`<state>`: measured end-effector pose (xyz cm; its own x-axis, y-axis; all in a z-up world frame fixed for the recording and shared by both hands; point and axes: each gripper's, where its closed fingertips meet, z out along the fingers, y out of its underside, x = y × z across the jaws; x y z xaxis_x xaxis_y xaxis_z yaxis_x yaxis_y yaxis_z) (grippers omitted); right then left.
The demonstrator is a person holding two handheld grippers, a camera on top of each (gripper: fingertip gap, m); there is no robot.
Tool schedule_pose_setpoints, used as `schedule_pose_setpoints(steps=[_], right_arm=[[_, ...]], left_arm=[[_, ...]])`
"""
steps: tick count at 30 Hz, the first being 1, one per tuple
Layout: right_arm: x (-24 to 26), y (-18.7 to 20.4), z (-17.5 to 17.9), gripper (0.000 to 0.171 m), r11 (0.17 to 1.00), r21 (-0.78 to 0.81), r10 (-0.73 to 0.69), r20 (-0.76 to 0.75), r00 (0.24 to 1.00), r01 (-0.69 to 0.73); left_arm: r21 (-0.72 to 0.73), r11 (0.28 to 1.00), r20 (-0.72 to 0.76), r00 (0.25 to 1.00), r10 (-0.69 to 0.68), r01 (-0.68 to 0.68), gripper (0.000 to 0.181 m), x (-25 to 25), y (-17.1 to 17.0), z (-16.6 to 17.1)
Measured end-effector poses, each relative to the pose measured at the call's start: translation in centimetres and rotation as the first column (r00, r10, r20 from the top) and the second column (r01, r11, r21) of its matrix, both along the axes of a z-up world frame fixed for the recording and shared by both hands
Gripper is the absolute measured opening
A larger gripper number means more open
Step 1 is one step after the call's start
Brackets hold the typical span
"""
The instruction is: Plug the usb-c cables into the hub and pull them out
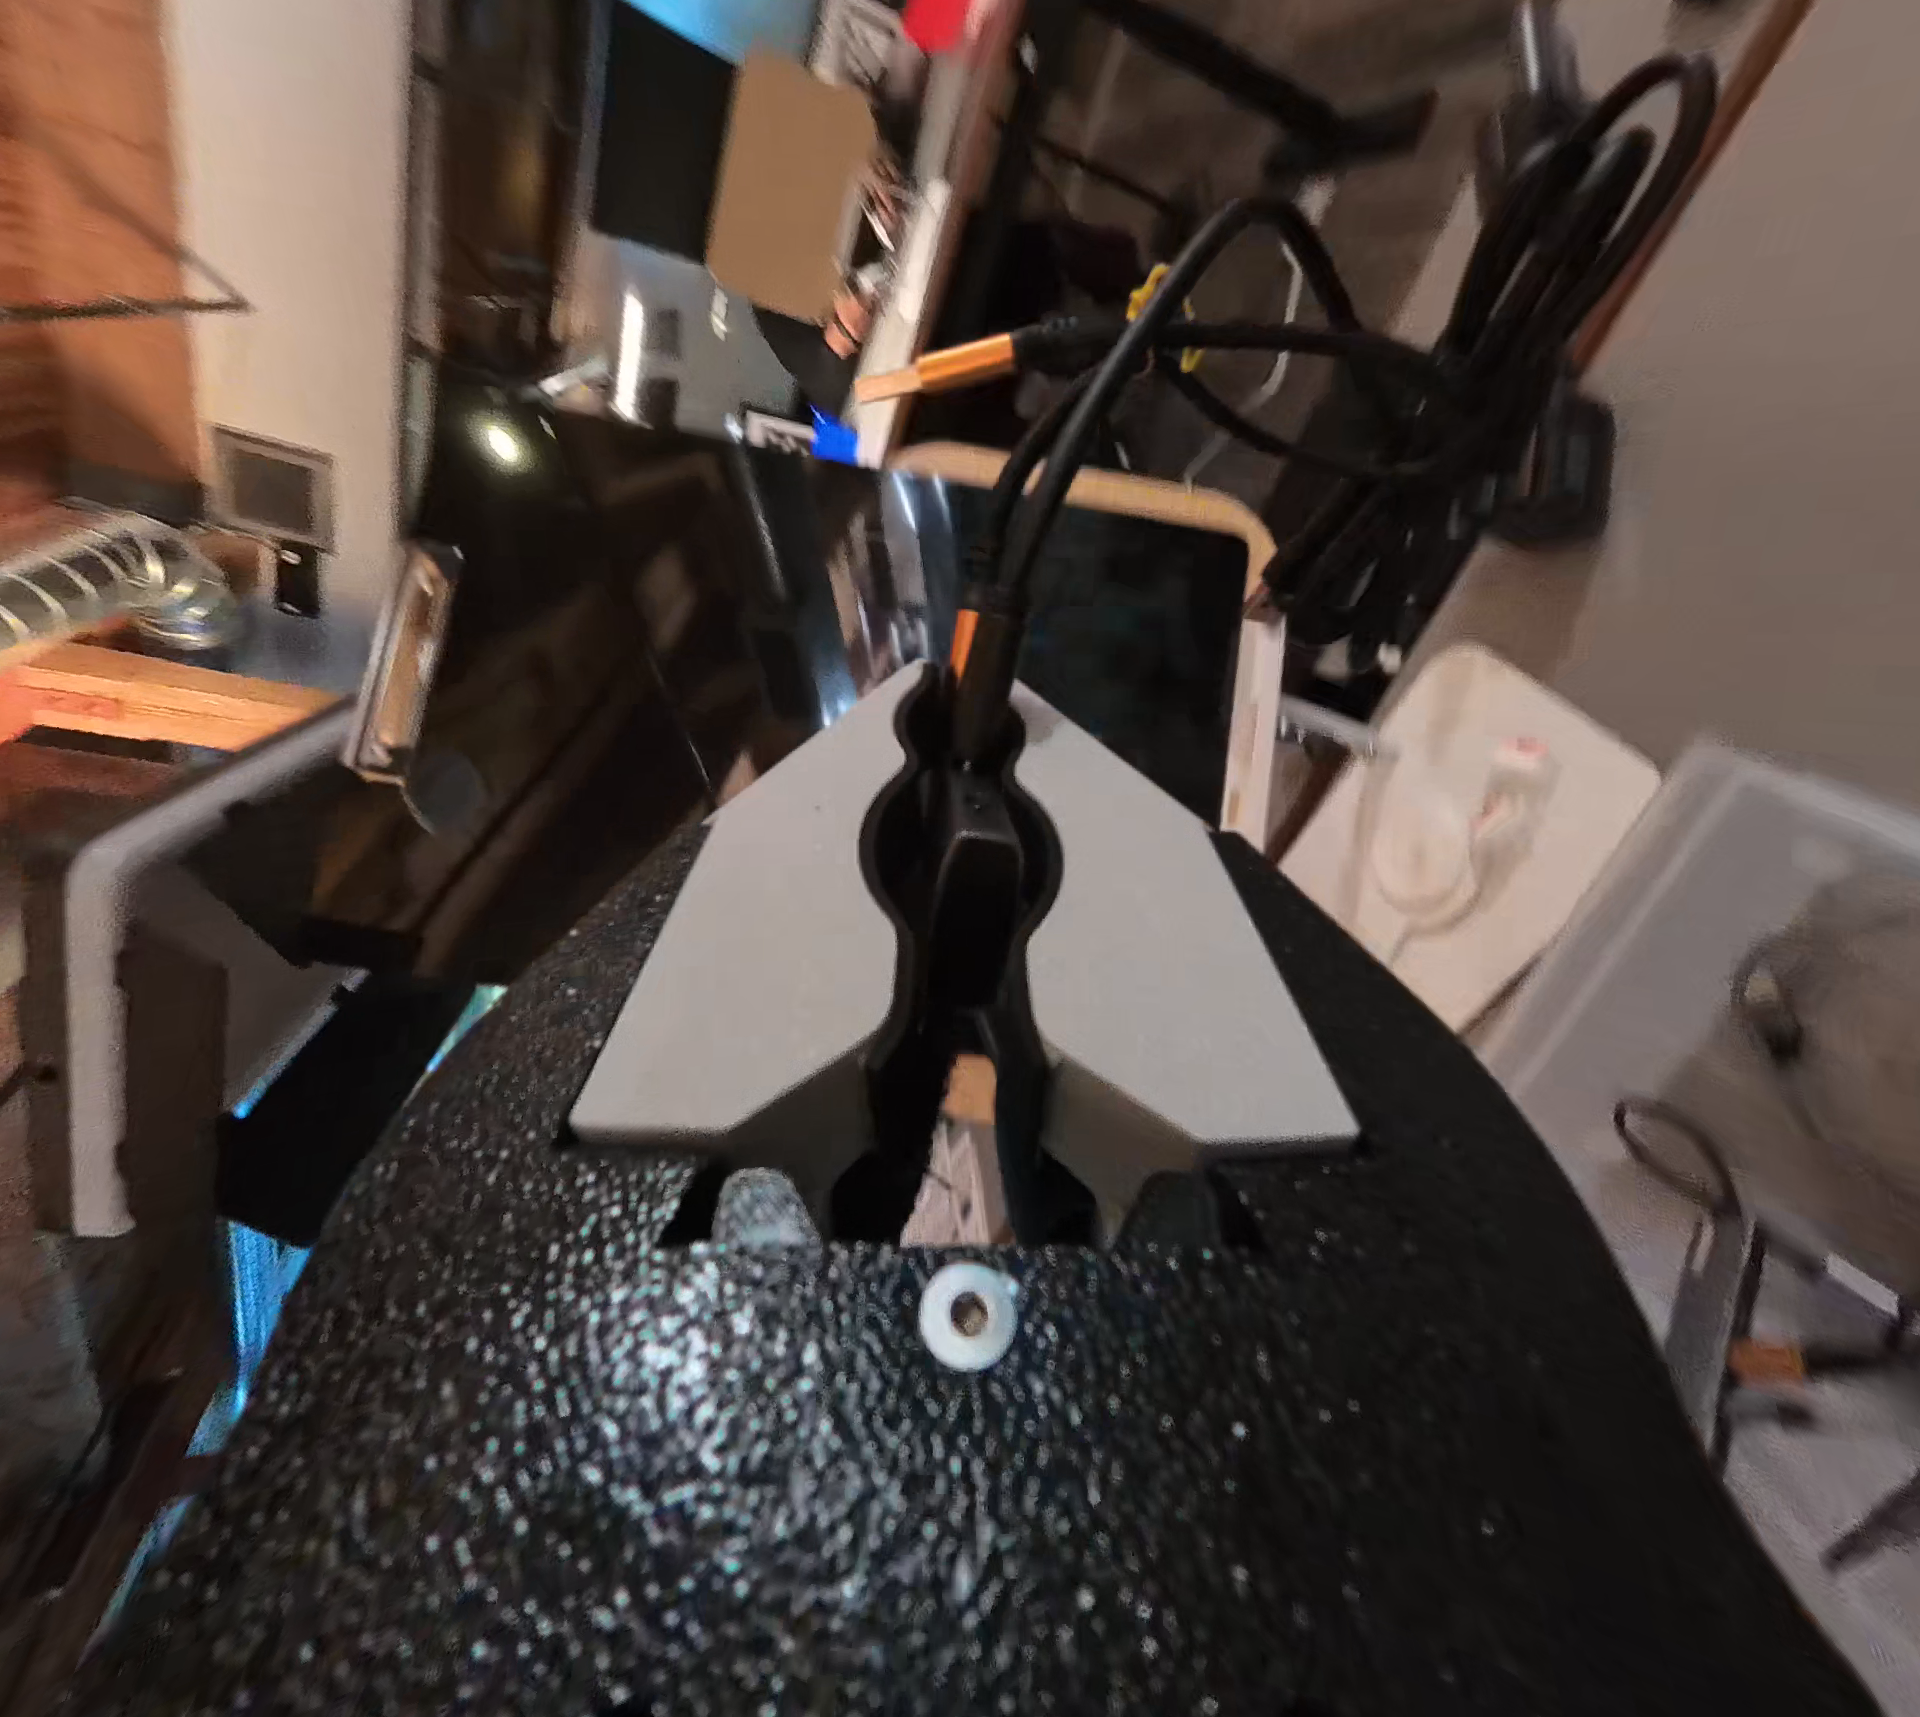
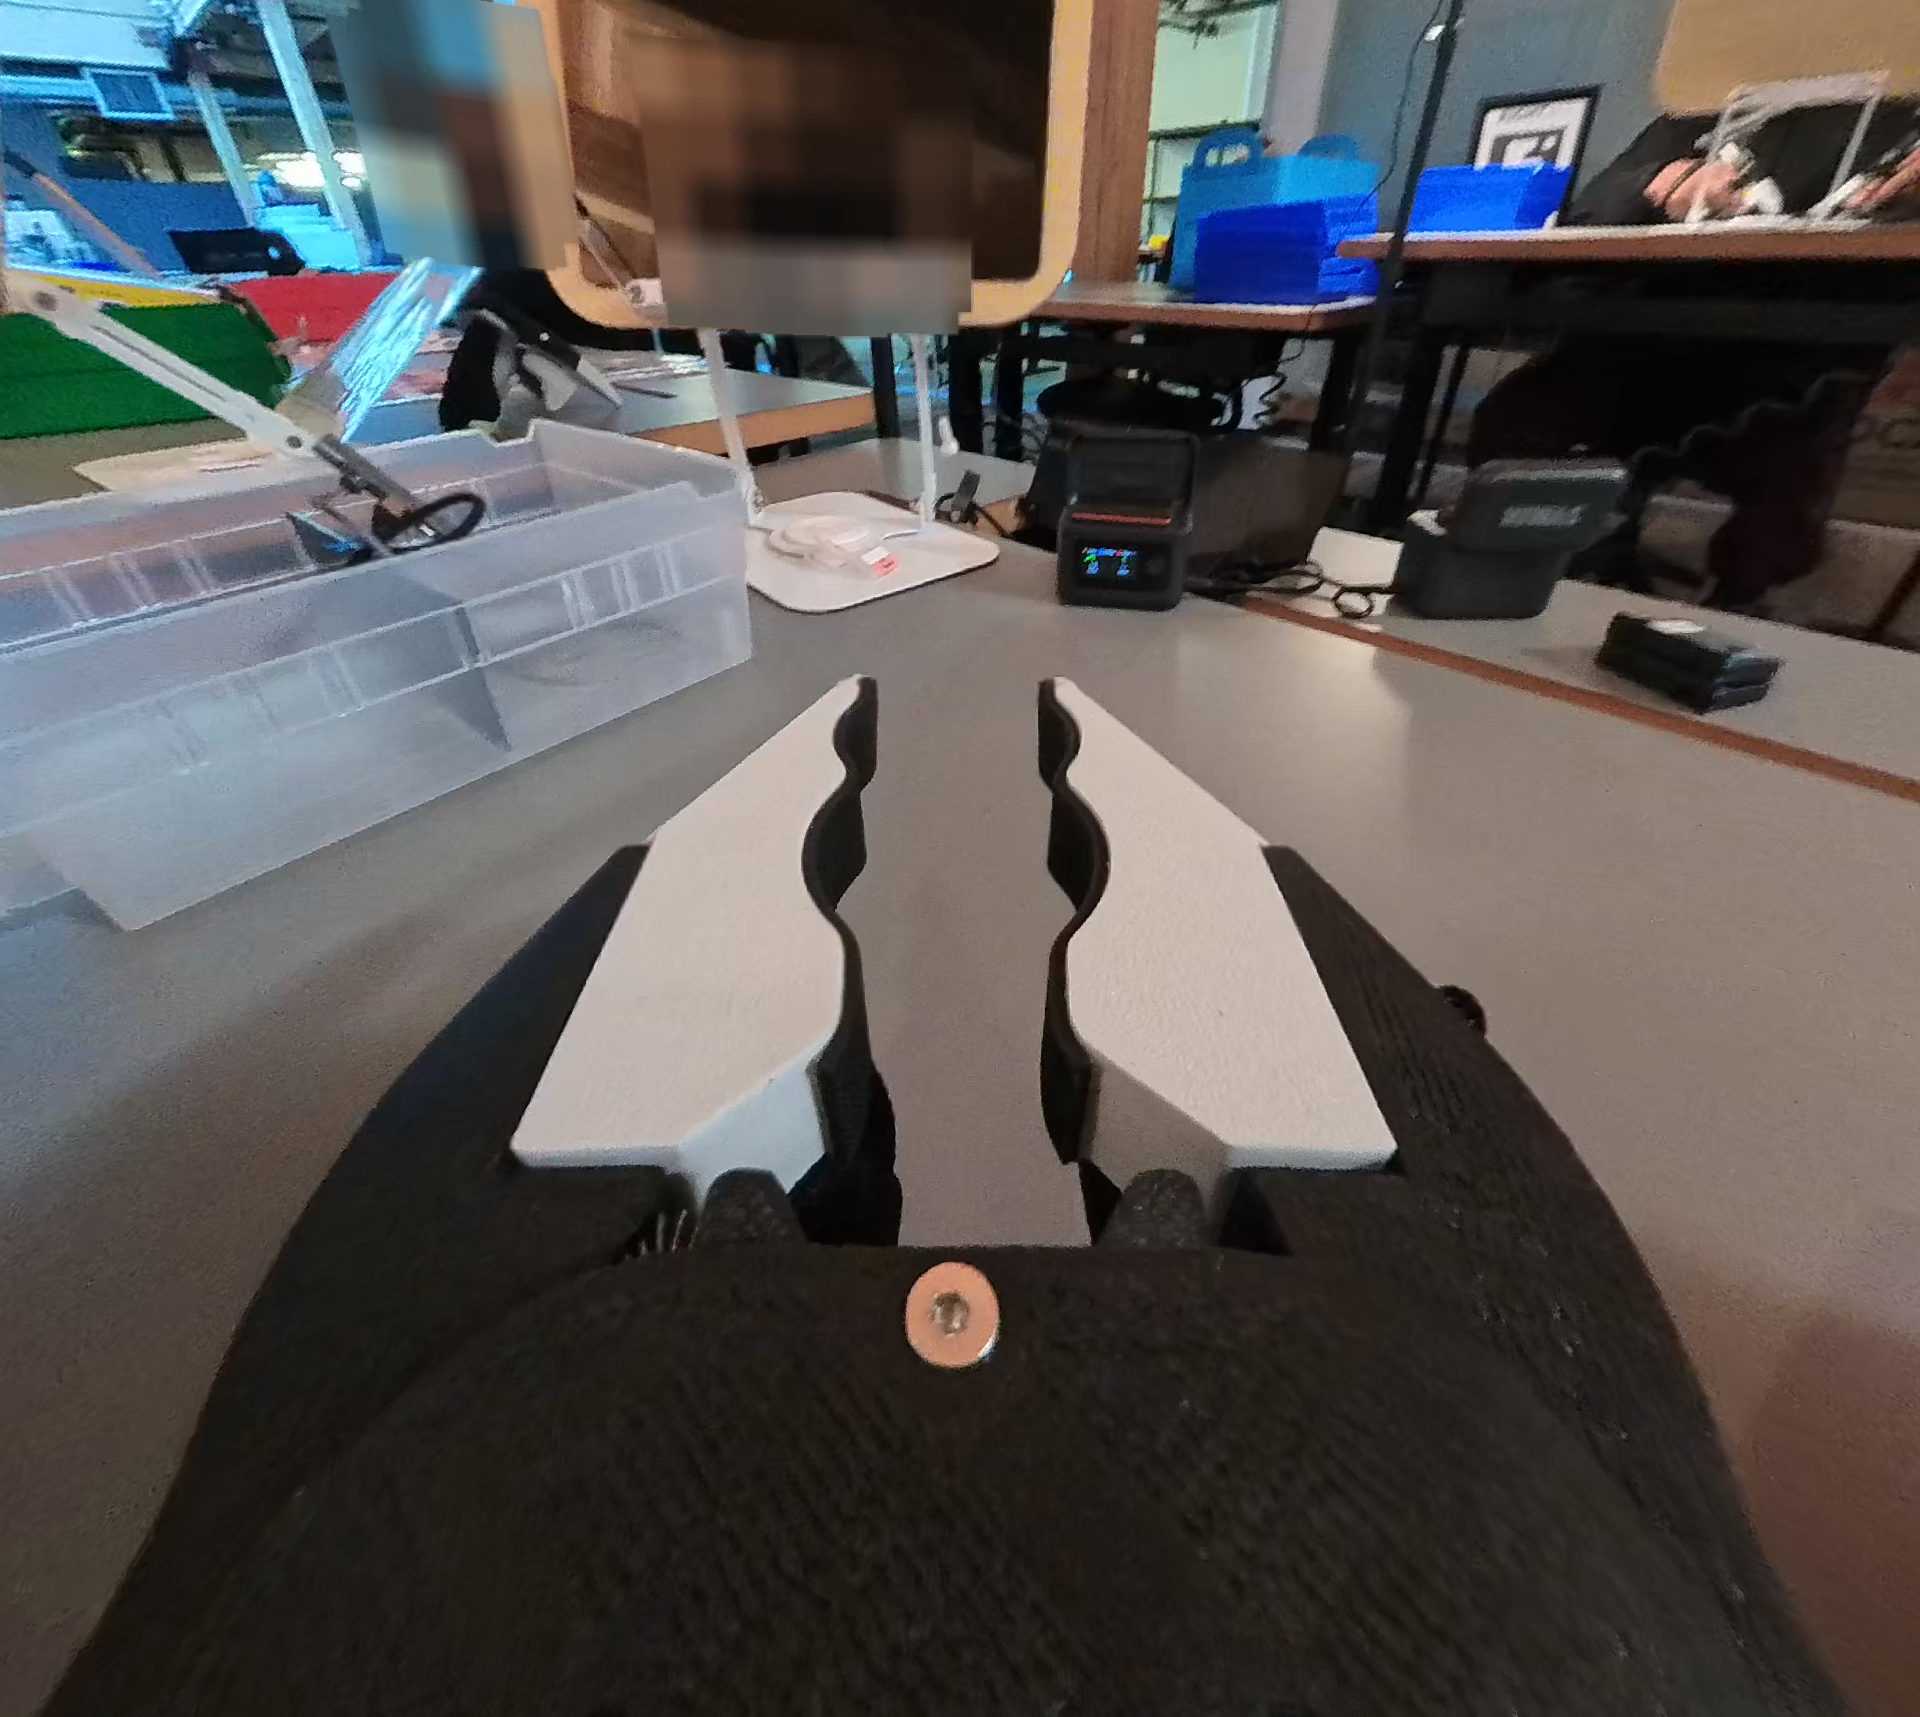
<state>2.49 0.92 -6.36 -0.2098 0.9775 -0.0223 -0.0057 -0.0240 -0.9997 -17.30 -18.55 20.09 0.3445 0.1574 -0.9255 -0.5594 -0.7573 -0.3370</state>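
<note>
Left gripper (image 1: 961, 732) — fingers clamped on a small black hub (image 1: 971, 878), which sits between the pads. An orange-collared plug (image 1: 964, 644) enters the hub's far end at the fingertips; its black cable (image 1: 1049, 420) arcs beyond. Farther past the hub, a loose orange plug (image 1: 935, 374).

Right gripper (image 2: 956, 701) — fingers apart, nothing between them, over the grey table (image 2: 1351, 836).
</note>
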Motion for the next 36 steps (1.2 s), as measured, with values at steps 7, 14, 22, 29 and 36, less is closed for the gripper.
schedule_pose_setpoints(steps=[7,14,22,29,36], right_arm=[[2.4,0.5,4.1,0.031,0.988,0.116,-0.074,-0.216,0.974,0.101],[5.2,-1.9,6.3,0.039,0.881,0.444,0.021,-0.378,0.925,0.162],[3.4,-1.6,-0.2,0.036,0.606,0.791,0.014,-0.118,0.993,0.085],[3.6,-1.1,-0.9,0.005,0.581,0.811,0.018,-0.091,0.996,0.064],[3.6,-0.7,-1.6,0.004,0.551,0.833,0.025,-0.072,0.997,0.046]], left_arm=[[0.021,0.998,-0.195,0.979,-0.056,0.062,0.007,9.7,5.8,-7.6],[0.005,0.988,-0.062,0.986,-0.152,0.153,0.005,16.4,13.1,-19.3],[-0.099,0.923,0.079,0.927,-0.366,0.373,0.005,21.2,18.3,-26.6],[-0.062,0.889,0.273,0.865,-0.422,0.453,0.007,22.9,18.7,-28.6],[0.019,0.855,0.266,0.821,-0.504,0.519,0.023,23.0,16.0,-28.5]])
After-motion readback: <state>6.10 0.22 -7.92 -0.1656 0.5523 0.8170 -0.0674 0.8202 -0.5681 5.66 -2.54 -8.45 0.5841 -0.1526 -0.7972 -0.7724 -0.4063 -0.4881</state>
